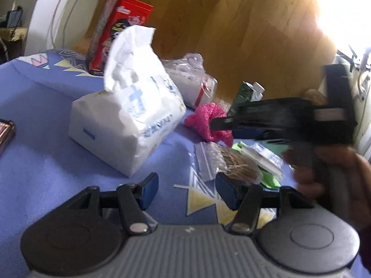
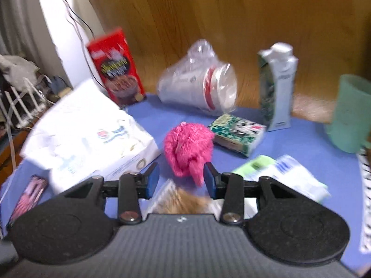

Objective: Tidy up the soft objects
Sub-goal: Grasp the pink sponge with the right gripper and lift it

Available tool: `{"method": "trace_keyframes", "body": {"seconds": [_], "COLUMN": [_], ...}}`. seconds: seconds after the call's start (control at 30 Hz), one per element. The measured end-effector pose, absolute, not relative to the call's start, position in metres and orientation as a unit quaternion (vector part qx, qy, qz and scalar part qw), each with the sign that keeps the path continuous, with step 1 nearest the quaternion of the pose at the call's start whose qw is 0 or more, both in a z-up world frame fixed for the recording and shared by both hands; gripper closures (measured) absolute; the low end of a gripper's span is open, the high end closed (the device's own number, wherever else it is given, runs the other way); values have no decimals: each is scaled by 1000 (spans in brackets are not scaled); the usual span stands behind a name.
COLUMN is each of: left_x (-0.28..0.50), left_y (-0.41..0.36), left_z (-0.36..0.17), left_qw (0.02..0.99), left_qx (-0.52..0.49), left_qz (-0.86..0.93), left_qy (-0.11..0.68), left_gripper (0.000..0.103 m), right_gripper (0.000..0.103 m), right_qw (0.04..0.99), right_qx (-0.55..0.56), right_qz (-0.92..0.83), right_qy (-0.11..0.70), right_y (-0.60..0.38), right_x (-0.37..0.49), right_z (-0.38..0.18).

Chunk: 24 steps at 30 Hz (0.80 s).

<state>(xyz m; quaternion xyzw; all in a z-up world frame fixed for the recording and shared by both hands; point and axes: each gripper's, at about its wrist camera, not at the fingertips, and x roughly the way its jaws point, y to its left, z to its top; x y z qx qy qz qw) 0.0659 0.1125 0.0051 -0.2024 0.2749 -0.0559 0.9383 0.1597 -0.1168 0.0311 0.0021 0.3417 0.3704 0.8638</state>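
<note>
- Grippers: left gripper (image 1: 186, 191) has its jaws apart with nothing between them, hovering over the blue patterned cloth (image 1: 46, 162). Right gripper (image 2: 182, 180) has its blue pads either side of the pink fluffy scrunchie (image 2: 187, 148); the lower tip of it sits in the gap, but blur hides whether the pads press on it.
- Task item: pink scrunchie lies on the cloth, just beside the white tissue pack (image 2: 92, 134) and near the green patterned packet (image 2: 237, 133). Left wrist view shows the right gripper's fingers reaching into it from the side.
- Risk: grip looks to be only on a loose tuft, so a lift could slip or shed it.
- Risk: clear bag of rubber bands (image 1: 231, 162) lies right below the pads; a low closing could snag it too.
- Risk: tissue pack leans close; a sideways swing could knock it, or the bagged paper cups (image 2: 199, 85) behind.
- Risk: both views are smeared, so aim is uncertain.
</note>
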Motion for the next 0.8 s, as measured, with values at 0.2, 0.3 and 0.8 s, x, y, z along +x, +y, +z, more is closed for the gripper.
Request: {"method": "trace_keyframes", "body": {"seconds": [0.2, 0.3, 0.8], "left_x": [65, 63, 42], "left_y": [117, 120, 88], "left_z": [5, 4, 11], "left_qw": [934, 932, 911], "left_qx": [-227, -240, -231], "left_qz": [-63, -68, -182], "left_qy": [268, 263, 289], "left_gripper": [47, 46, 29], "right_gripper": [96, 96, 94], "right_qw": [859, 868, 854], "right_qx": [-22, -27, -86], "right_qz": [347, 365, 425], "right_qy": [377, 335, 289], "right_y": [-84, -104, -259], "right_x": [175, 150, -36], "right_z": [18, 39, 8]}}
